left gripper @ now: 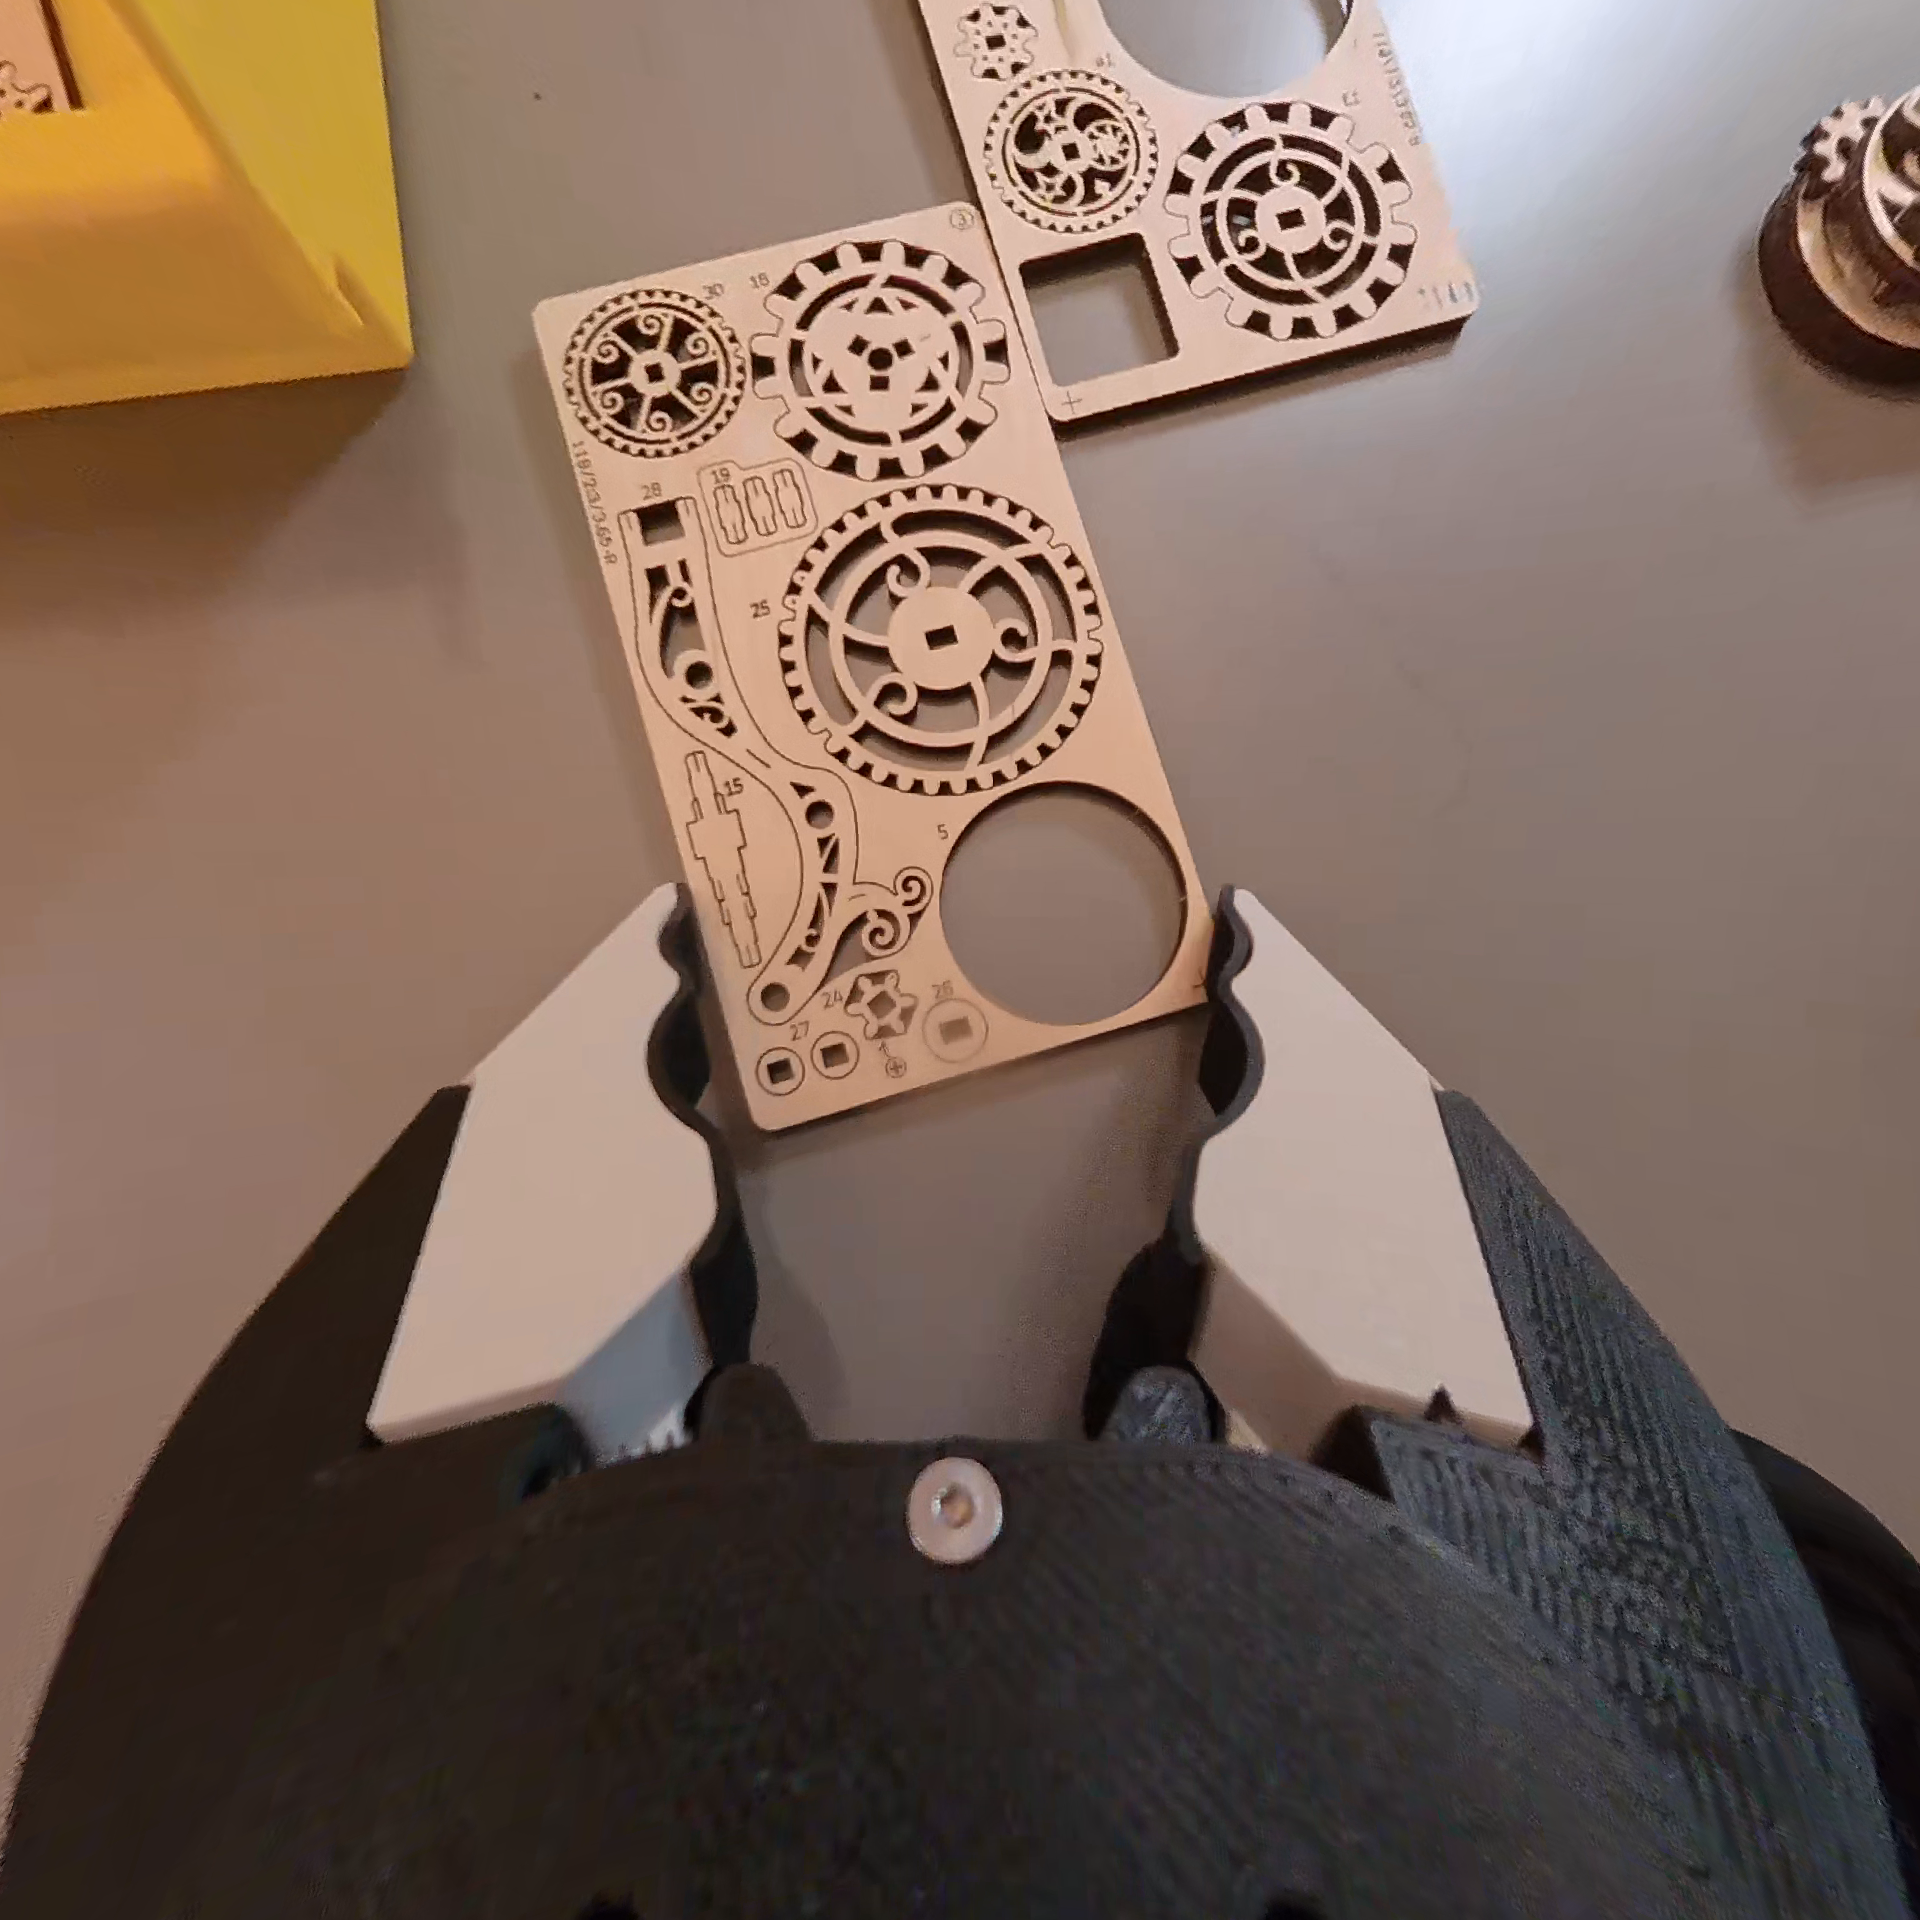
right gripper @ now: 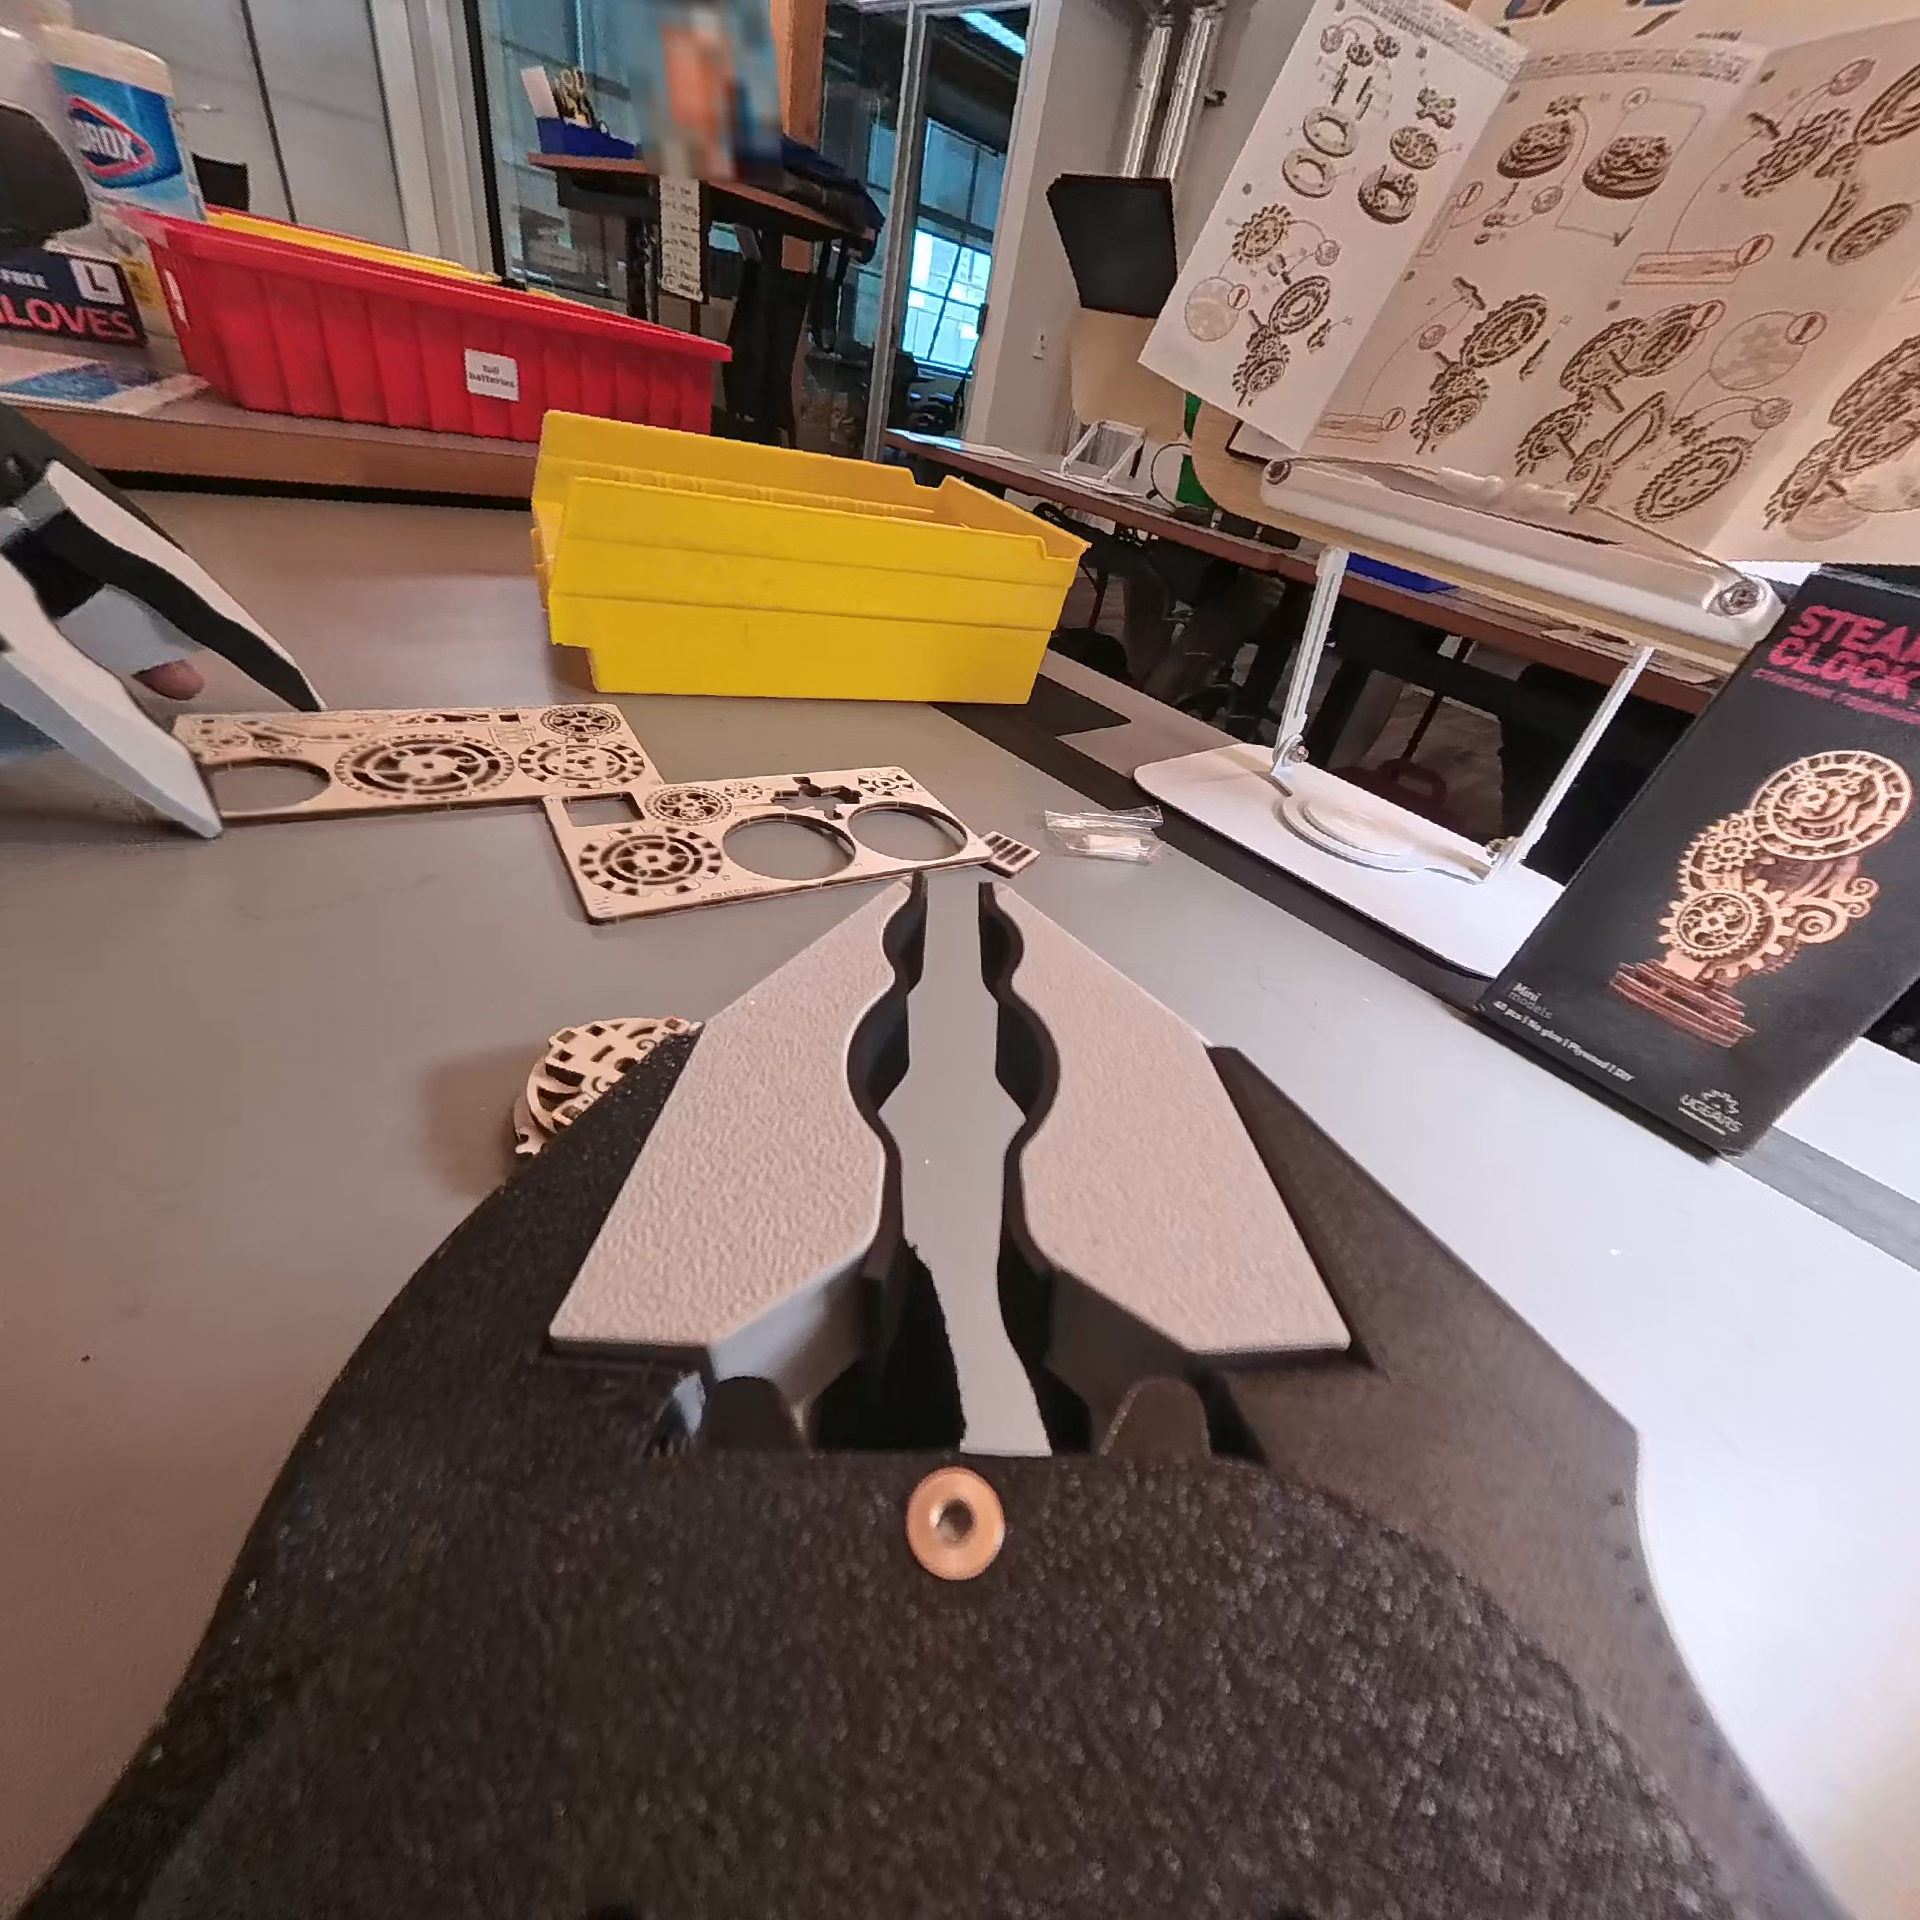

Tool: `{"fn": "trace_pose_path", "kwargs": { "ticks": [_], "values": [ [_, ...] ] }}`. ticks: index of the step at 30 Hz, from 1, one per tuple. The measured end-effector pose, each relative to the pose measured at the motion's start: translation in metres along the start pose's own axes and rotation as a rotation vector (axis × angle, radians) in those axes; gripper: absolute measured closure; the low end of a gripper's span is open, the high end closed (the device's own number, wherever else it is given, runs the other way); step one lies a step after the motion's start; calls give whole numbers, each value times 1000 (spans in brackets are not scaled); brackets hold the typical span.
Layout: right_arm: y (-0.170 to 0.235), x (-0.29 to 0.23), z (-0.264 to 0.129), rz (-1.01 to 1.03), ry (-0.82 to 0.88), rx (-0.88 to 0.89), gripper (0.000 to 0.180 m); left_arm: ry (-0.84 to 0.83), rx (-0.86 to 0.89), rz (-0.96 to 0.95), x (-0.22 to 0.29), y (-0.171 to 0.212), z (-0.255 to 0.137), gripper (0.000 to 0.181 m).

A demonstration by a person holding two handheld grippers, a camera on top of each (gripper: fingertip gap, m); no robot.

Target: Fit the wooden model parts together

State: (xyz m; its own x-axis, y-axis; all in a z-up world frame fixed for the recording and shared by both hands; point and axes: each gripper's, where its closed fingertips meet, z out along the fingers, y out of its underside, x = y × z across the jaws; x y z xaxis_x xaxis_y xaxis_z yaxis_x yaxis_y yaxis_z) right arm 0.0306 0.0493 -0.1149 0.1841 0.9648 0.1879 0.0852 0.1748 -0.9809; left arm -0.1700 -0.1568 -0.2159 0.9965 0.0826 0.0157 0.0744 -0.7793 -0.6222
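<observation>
The left gripper (left gripper: pixel 951 914) is seen from above the grey bench (left gripper: pixel 1455 727), its fingers (left gripper: pixel 582 1091) spread wide apart. The near end of a wooden sheet (left gripper: pixel 831 675) lies between the fingertips, which stand just beside its long edges; whether they touch the wood cannot be told. The sheet lies flat and is cut with gears, a curved arm and small pieces, with one round hole empty at its 5 o'clock corner. A second sheet (left gripper: pixel 1205 208) lies at 1 o'clock from the first, with a square hole and a round hole empty; their corners are close, and contact cannot be told. A yellow bin (left gripper: pixel 187 229) is seen at 10 o'clock, and a partly built model (left gripper: pixel 1849 239) at 2 o'clock at the frame's edge.

In the right wrist view, the right gripper (right gripper: pixel 948 888) is held low over the bench, its fingers (right gripper: pixel 1122 1091) nearly together with only a narrow gap, and nothing is held between them. A loose gear (right gripper: pixel 582 1081) lies on the bench just at 9 o'clock of the gripper, partly hidden by it. Both sheets are seen ahead at 11 o'clock, with the left gripper at the far sheet's end. A small clear bag (right gripper: pixel 1101 831) lies at 12 o'clock. A black box (right gripper: pixel 1745 883) stands at 2 o'clock, and an instruction leaflet (right gripper: pixel 1558 260) is propped on a white stand (right gripper: pixel 1351 810) behind it.
</observation>
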Motion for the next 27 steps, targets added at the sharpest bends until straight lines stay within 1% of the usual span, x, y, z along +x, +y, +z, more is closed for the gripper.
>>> {"fn": "trace_pose_path", "kwargs": {
  "ticks": [10, 17, 27],
  "values": [
    [0, 1, 1, 14, -13, 3, 172, -63, 30, -75, -3, -4, 2, 85],
    [0, 1, 1, 18, -15, 2, 172, -71, 69, -135, -3, -10, 1, 85],
    [0, -1, 1, 15, -19, 1, 172, -87, 92, -138, 5, -15, 5, 85]
  ]
}}
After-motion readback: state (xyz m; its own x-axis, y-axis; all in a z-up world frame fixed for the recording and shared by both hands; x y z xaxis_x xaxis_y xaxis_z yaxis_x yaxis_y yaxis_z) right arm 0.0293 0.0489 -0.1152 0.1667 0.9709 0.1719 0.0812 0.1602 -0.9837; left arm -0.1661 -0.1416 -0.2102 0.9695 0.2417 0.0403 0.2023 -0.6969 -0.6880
